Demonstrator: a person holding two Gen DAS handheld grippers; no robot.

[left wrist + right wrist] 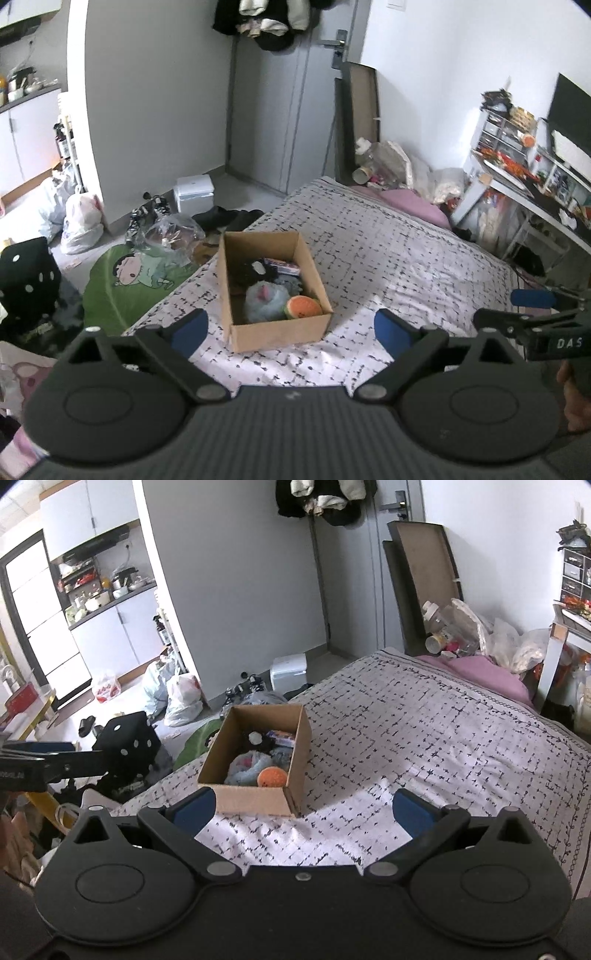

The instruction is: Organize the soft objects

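Note:
An open cardboard box [273,334] stands on the bed's patterned cover [388,258], near its left edge. Inside lie a grey-blue plush [264,299], a watermelon-slice plush [303,307], a black plush with a white spot [255,266] and a small printed pack [282,265]. My left gripper [291,326] is open, held back from the box with nothing between its blue pads. In the right wrist view the same box [255,799] sits ahead and to the left. My right gripper [303,808] is open and empty over the cover.
A green cartoon cushion [129,280], a black dotted cube [26,284] and plastic bags [83,221] crowd the floor left of the bed. A pink pillow [487,675] and bagged clutter sit at the bed's far end. A loaded desk [535,177] stands on the right.

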